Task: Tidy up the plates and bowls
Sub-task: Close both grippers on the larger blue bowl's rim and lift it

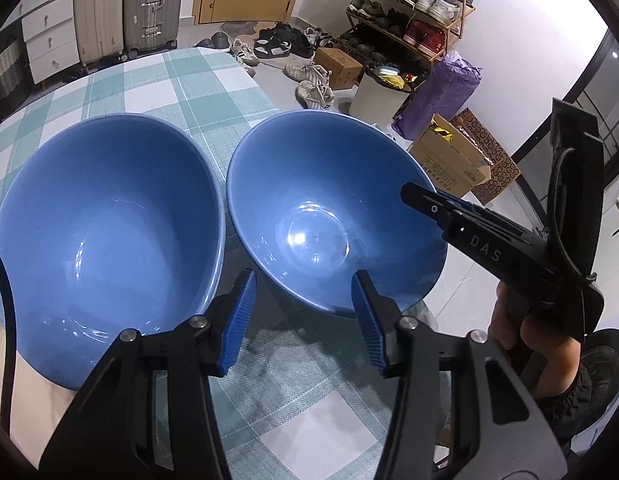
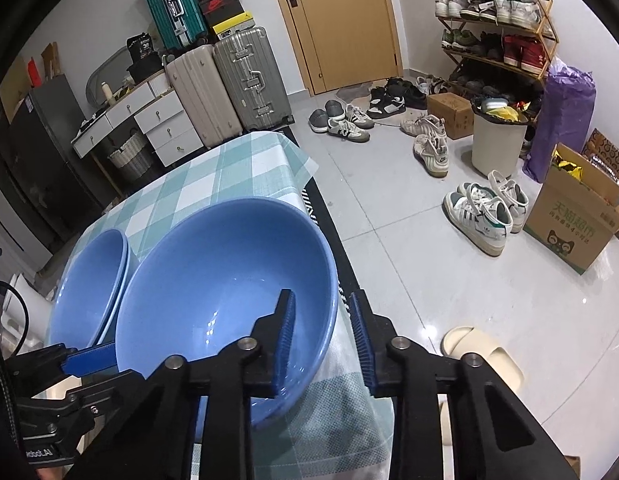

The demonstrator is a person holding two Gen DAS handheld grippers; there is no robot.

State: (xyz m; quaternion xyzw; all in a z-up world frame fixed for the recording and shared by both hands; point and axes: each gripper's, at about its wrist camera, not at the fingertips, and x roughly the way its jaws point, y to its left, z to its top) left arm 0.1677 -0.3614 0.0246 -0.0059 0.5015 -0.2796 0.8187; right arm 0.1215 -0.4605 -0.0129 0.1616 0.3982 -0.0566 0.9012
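Two blue bowls stand side by side on a table with a green-and-white checked cloth. The left bowl shows a doubled rim in the right wrist view, like two nested bowls. The right bowl sits near the table's right edge. My left gripper is open, with the right bowl's near rim between its blue pads, not pressed. My right gripper straddles that bowl's right rim, one finger inside and one outside. A strip of cloth shows between the rim and the outer pad.
The table's right edge drops to a grey tiled floor with scattered shoes, a slipper, a white bin and cardboard boxes. Suitcases, white drawers, a shoe rack and a wooden door stand beyond. A hand holds the right gripper.
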